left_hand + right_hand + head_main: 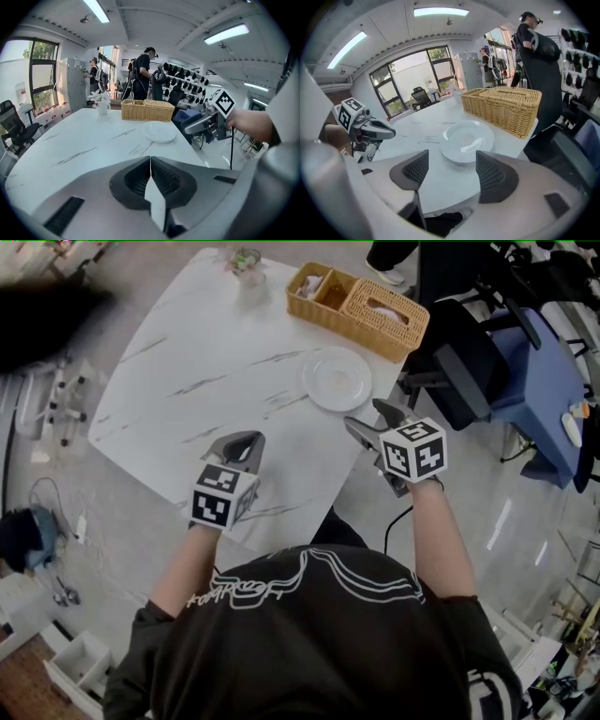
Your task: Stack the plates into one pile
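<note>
Head view: the plates [337, 379] sit in one pile near the right edge of the white surface [187, 371], just in front of a basket [356, 298]. The left gripper [246, 442] hangs over the near edge. The right gripper [366, 416] points at the pile from just beside it.

Left gripper view: jaws pressed together, nothing between them.

Right gripper view: jaws spread wide and empty, the pile lying just beyond them, untouched.

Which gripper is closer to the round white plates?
The right. The right gripper sits just short of the round white plates, jaws open toward them. The left gripper is farther off, near the front edge of the white marble table, shut.
</note>
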`<move>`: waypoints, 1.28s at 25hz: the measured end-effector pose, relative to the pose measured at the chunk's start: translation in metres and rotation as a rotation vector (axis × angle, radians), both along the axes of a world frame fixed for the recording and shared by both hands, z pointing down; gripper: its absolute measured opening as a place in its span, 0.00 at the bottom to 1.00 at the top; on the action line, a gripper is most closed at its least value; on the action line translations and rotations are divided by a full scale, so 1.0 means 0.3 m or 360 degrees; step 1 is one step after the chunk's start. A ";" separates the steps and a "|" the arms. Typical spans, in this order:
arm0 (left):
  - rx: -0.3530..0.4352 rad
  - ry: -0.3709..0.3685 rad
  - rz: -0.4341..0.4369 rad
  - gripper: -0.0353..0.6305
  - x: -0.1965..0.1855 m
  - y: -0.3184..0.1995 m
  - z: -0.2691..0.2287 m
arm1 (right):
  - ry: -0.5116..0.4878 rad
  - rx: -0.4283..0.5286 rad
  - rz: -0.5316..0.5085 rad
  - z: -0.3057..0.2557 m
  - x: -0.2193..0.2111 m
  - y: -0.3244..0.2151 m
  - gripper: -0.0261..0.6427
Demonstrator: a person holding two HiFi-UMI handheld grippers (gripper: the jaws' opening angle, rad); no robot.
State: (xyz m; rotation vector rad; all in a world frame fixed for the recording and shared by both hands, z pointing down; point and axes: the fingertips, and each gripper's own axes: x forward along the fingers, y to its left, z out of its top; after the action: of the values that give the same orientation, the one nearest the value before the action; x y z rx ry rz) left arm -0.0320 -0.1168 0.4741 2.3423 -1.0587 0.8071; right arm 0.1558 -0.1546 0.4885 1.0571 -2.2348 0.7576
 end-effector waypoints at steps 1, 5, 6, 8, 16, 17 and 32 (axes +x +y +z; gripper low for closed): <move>0.0003 0.0030 0.0000 0.09 -0.002 0.014 -0.021 | -0.0020 0.0039 -0.0017 -0.036 -0.022 0.019 0.51; 0.0024 0.0200 0.0028 0.09 0.008 0.089 -0.125 | -0.0132 0.0252 -0.0089 -0.211 -0.124 0.108 0.50; 0.0036 0.0249 0.0039 0.09 0.011 0.107 -0.156 | -0.0165 0.0308 -0.0105 -0.257 -0.149 0.129 0.49; 0.0066 0.0343 0.0060 0.09 0.010 0.143 -0.225 | -0.0221 0.0404 -0.0163 -0.342 -0.206 0.184 0.41; 0.0209 0.0593 0.0140 0.09 -0.028 0.330 -0.487 | -0.0516 0.0618 -0.0292 -0.604 -0.382 0.467 0.11; 0.0230 0.0604 0.0158 0.09 -0.029 0.354 -0.509 | -0.0557 0.0632 -0.0286 -0.626 -0.388 0.491 0.10; 0.0366 0.0690 0.0279 0.09 -0.013 0.528 -0.616 | -0.0698 0.0717 -0.0226 -0.670 -0.391 0.685 0.08</move>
State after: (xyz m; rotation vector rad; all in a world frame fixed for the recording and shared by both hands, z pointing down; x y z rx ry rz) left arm -0.0358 0.0415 0.2893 2.6645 -0.8002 0.2159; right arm 0.0384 0.0509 0.2876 0.9808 -2.9191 0.4642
